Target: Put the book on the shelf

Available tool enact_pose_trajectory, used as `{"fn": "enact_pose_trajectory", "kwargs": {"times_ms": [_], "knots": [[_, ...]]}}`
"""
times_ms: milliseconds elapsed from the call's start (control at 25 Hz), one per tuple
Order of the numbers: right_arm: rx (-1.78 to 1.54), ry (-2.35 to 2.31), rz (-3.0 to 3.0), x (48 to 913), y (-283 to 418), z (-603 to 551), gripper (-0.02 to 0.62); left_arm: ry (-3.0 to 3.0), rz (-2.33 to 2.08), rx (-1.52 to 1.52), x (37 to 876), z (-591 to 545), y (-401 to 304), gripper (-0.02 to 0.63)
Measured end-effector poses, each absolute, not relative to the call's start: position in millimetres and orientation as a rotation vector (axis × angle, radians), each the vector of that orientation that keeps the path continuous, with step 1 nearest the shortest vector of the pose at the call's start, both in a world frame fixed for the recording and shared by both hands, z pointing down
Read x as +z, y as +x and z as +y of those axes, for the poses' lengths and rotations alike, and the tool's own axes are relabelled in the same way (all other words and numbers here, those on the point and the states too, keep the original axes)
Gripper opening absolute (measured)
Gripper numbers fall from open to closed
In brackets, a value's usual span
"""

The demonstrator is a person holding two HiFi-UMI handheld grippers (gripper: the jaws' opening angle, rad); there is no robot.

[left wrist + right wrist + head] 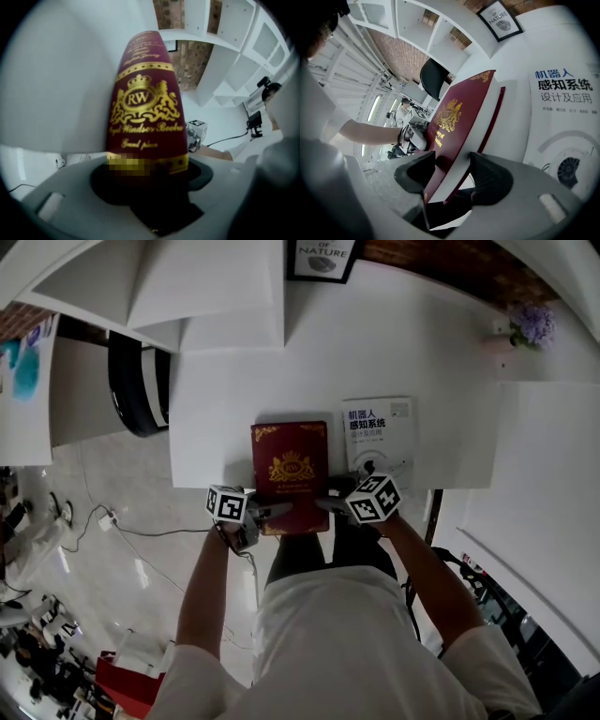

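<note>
At the near edge of the white table (pixel 216 418), the red book (pixel 291 470) lies with its end overhanging toward the person, probably so that jaws can reach beneath it. The right gripper (pixel 450 176) pinches the book's thickness between its pads. The left gripper (pixel 150 183) stands spread about the near left corner, pads not visibly pressing. A white book (pixel 380 432) lies just beside. Farther off are a framed print (pixel 322 259) and the white shelf (pixel 206 287), the likely destination.
</note>
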State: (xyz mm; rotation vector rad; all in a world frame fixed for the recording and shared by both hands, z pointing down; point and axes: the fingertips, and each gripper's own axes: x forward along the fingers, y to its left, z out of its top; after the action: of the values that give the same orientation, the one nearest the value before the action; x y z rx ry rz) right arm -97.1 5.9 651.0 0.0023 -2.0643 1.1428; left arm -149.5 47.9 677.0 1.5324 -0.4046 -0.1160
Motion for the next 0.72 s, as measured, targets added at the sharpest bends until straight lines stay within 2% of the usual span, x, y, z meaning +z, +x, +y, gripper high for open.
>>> {"fn": "enact_pose_trajectory", "kwargs": {"times_ms": [360, 720], "knots": [[1.132, 0.056, -2.131, 612.4, -85.5, 1.1, 0.233, 1.585, -0.520, -0.141, 628.3, 40.1, -139.7, 0.265], [1.091, 0.155, -2.316, 519.7, -80.3, -28.2, 0.233, 1.780, -0.625, -0.125, 540.1, 10.5, -140.5, 0.253]]}}
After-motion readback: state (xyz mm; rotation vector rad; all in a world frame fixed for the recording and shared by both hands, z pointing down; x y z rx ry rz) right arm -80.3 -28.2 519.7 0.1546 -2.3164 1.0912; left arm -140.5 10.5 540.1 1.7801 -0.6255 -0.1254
